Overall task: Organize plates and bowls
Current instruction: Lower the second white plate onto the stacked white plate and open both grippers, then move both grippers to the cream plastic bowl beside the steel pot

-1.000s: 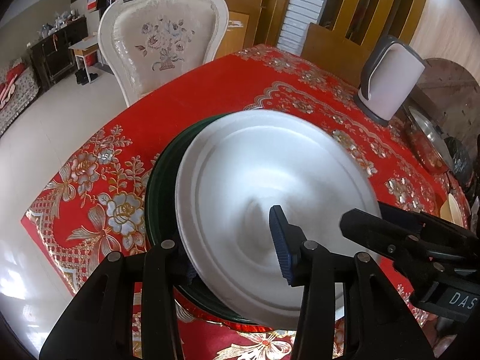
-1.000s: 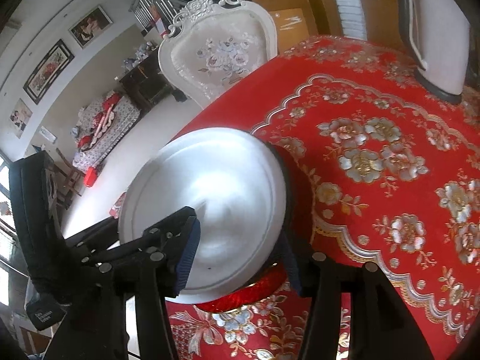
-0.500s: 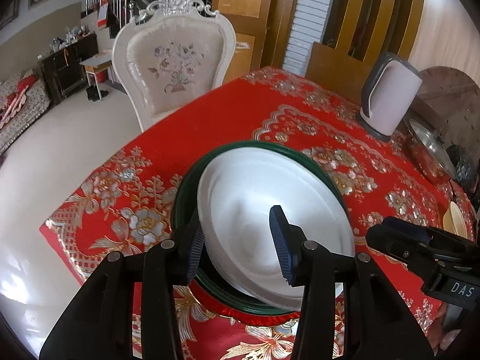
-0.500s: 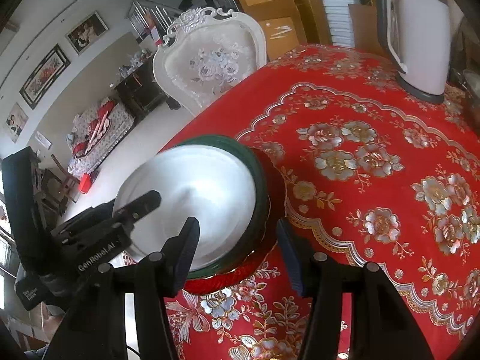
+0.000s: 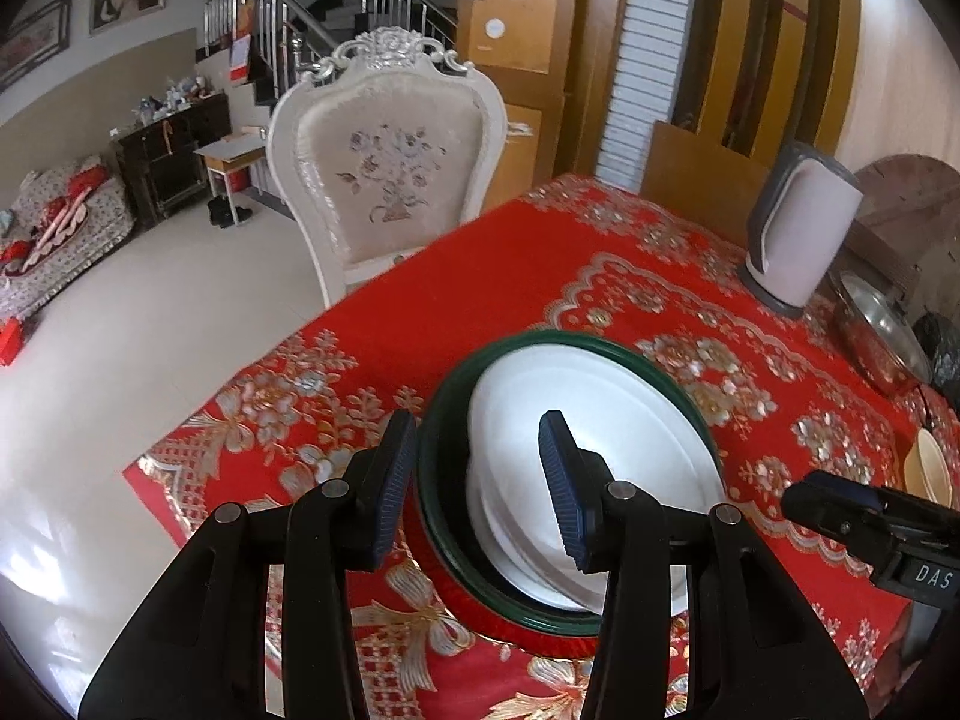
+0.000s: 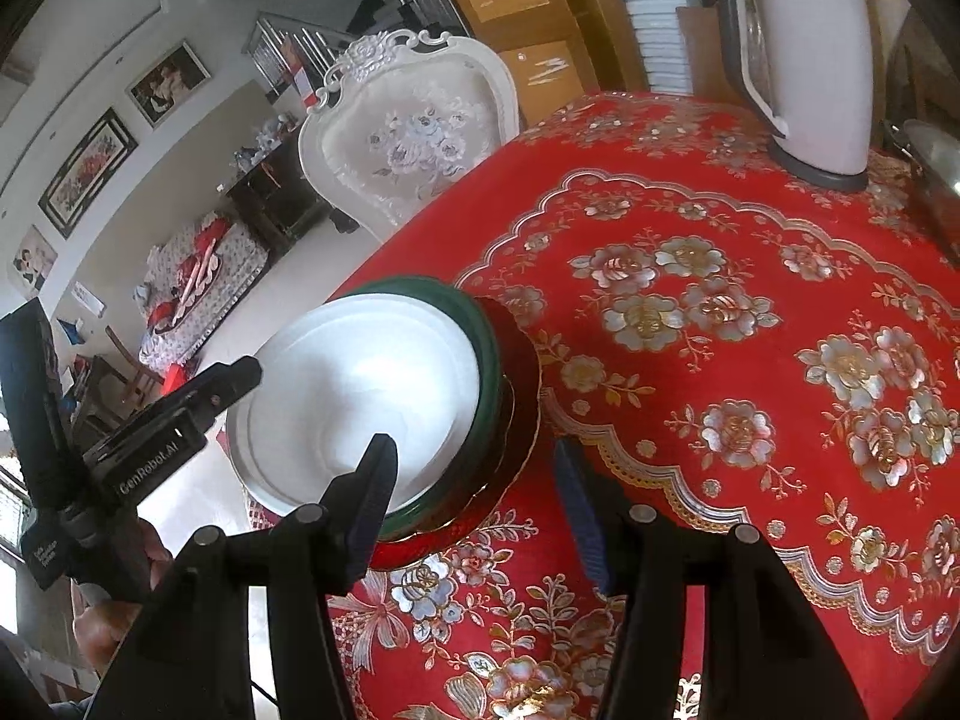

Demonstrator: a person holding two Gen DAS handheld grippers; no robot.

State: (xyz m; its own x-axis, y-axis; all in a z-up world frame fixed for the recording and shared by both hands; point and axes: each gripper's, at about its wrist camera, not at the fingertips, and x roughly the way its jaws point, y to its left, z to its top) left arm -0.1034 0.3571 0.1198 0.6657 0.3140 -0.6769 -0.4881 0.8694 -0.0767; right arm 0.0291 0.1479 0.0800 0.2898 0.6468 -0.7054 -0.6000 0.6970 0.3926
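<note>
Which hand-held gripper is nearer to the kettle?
Right. The right hand-held gripper is at the stack's kettle side; the left hand-held gripper is at the far side.

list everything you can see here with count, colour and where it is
white plate: 1, white, top of the stack at the table's near corner
green plate: 1, dark green, under the white plate
red plate: 1, red with gold rim, bottom of the stack
tablecloth: 1, red with gold and silver flowers, covering the table
kettle: 1, white and grey, far side of the table
pot with lid: 1, red with metal lid, right of the kettle
chair: 1, white, floral back, behind the table
left gripper: 1, black, jaws open, above the stack
right gripper: 1, black, jaws open, beside the stack
</note>
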